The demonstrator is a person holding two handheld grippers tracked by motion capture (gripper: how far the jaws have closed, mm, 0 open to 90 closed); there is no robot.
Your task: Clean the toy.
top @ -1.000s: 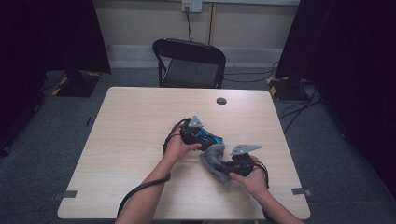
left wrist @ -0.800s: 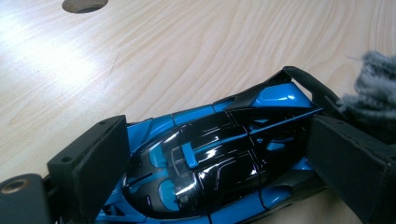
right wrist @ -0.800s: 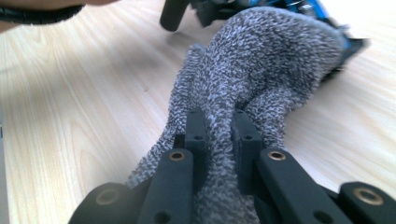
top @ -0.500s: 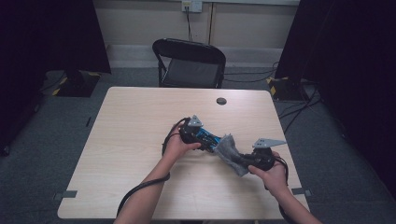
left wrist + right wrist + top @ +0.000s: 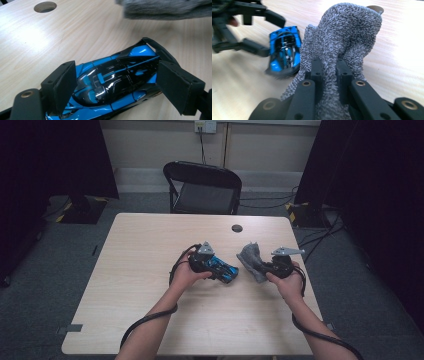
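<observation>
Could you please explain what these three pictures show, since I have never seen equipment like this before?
There is no robot here: a person sits at a wooden table and holds a hand-operated gripper with two black jaws in each hand. One picture comes from a camera fixed above, looking down on the table; the other two come from small cameras riding on each gripper, looking along its jaws.

The left gripper has its jaws on either side of a blue and black toy car that rests on the table. The jaws have just been closing, but gaps remain, so the car is not yet squeezed.

The right gripper is shut on a grey cloth and holds it lifted beside the car.

A round hole sits near the table's far edge, with a black chair beyond.
</observation>
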